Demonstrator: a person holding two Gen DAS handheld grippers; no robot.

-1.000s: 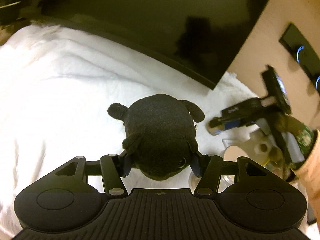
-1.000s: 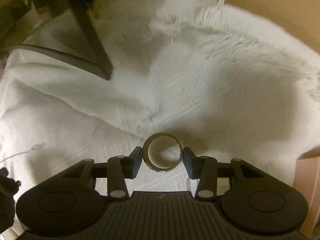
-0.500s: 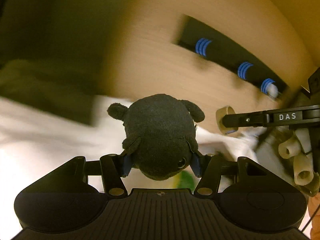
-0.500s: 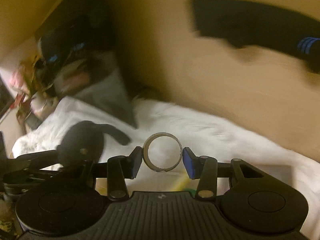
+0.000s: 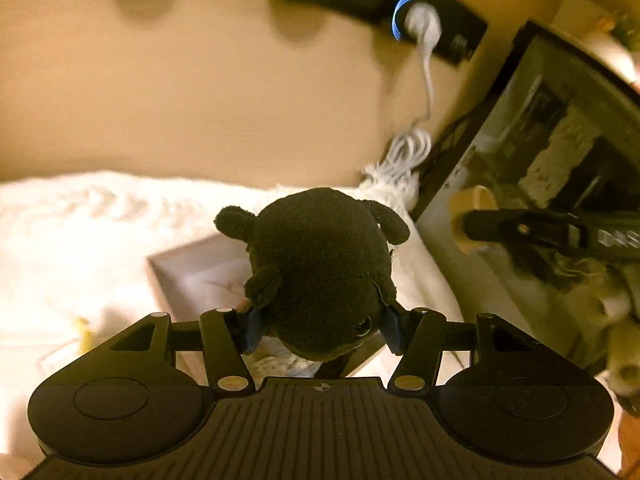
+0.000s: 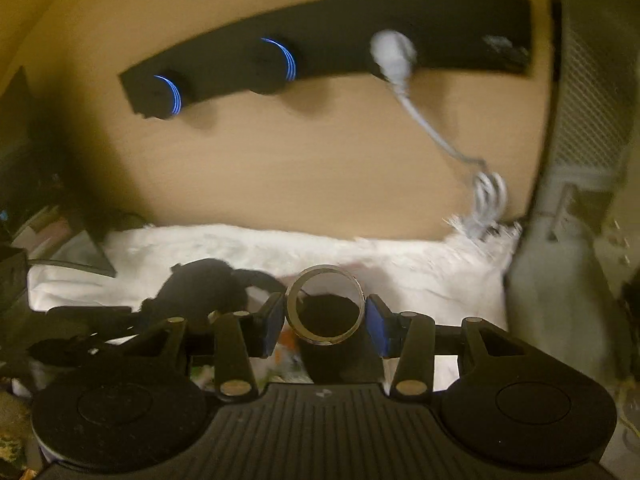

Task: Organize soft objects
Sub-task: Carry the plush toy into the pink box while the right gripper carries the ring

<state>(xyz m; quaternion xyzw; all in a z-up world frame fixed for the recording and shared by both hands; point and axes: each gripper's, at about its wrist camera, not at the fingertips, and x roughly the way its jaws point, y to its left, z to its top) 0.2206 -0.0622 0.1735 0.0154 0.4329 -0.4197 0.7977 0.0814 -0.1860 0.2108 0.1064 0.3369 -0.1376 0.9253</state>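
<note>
My left gripper (image 5: pixel 320 326) is shut on a black plush toy (image 5: pixel 320 268) with small round ears and holds it in the air above a shallow grey box (image 5: pixel 192 272) lying on the white fluffy blanket (image 5: pixel 72 232). My right gripper (image 6: pixel 325 318) is shut on a cardboard tape ring (image 6: pixel 325 308), held upright. In the right wrist view the plush toy (image 6: pixel 200 288) and the left gripper sit to the left. In the left wrist view the right gripper's finger (image 5: pixel 552 230) and the ring (image 5: pixel 472 216) show at the right.
A tan wall carries a black panel (image 6: pixel 328 44) with blue-lit knobs and a white plug with a coiled cable (image 6: pixel 486 196). A dark cabinet (image 5: pixel 540 120) stands at the right. A grey mesh-sided unit (image 6: pixel 588 160) stands right of the blanket.
Both grippers have swung up from the blanket and turned right toward the wall, still carrying the plush toy and the ring. The grey box has come into view under the toy.
</note>
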